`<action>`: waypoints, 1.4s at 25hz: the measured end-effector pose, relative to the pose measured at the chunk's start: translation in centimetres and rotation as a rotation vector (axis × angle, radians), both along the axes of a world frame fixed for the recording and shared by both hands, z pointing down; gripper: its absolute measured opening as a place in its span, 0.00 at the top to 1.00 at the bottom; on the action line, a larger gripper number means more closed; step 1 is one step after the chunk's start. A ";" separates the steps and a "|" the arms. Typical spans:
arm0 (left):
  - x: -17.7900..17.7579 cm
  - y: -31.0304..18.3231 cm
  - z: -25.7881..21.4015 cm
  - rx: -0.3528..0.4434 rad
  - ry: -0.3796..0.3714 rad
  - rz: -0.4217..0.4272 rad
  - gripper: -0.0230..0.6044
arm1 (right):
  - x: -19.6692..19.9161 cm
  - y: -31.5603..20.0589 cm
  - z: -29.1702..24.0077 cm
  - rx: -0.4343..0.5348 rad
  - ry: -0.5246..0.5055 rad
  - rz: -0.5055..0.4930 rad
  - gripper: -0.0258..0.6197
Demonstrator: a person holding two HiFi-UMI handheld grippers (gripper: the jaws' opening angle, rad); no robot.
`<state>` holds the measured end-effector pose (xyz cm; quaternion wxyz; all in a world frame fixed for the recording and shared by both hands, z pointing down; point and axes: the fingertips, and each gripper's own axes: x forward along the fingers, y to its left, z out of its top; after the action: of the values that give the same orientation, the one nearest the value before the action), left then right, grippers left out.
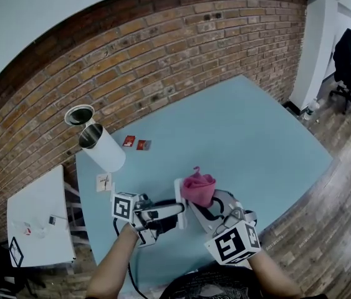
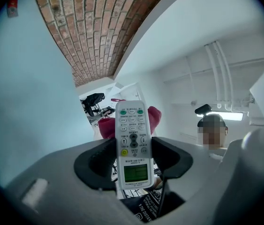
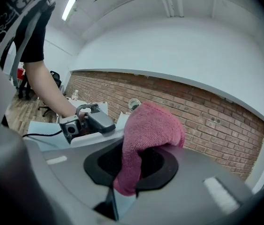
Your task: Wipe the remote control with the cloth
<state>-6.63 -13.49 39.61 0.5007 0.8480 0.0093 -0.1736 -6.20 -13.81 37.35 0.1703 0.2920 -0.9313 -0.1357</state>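
Note:
My left gripper (image 2: 132, 150) is shut on a white remote control (image 2: 132, 142), which stands upright between the jaws with its buttons and green screen facing the camera. A pink cloth (image 3: 148, 135) is pinched in my right gripper (image 3: 136, 165) and bulges over the jaws. In the head view the cloth (image 1: 198, 189) touches the right side of the remote (image 1: 179, 198), above the near part of the blue table (image 1: 256, 142). There the left gripper (image 1: 174, 212) and the right gripper (image 1: 207, 205) nearly meet. Pink cloth edges (image 2: 154, 116) show behind the remote in the left gripper view.
A white cylinder (image 1: 103, 148) lies tilted at the table's far left, with a round metal lid or can (image 1: 79, 114) beside it. Two small red cards (image 1: 136, 143) and a white card (image 1: 104, 182) lie nearby. A white side table (image 1: 38, 220) stands left; a brick wall (image 1: 181, 55) runs behind.

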 end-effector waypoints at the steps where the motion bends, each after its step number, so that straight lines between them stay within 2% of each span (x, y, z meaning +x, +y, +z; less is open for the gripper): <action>1: -0.1 -0.1 -0.1 -0.007 0.019 -0.004 0.58 | 0.0 0.1 0.0 -0.002 -0.002 0.000 0.86; 5: -0.3 -0.4 -0.4 -0.034 0.045 -0.031 0.58 | -0.1 0.5 0.1 -0.006 -0.011 -0.002 0.86; 18: -1.4 -2.5 -1.3 -0.043 0.085 -0.180 0.58 | -0.1 1.9 0.2 -0.032 -0.038 -0.005 0.86; 26: -3.4 -5.1 -2.0 -0.090 0.156 -0.343 0.58 | 0.2 2.2 -0.1 -0.032 -0.055 0.005 0.86; 30: -4.0 -5.8 -1.9 -0.110 0.154 -0.406 0.58 | 0.2 2.3 0.1 -0.037 -0.054 0.005 0.86; 35: -4.6 -6.7 -1.5 -0.176 0.159 -0.509 0.58 | 0.2 2.5 0.6 -0.054 -0.062 0.008 0.86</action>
<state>-11.27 -20.16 38.06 0.5103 0.7601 -0.1799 -0.3599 -5.96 -11.27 37.92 0.1496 0.2952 -0.9382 -0.1008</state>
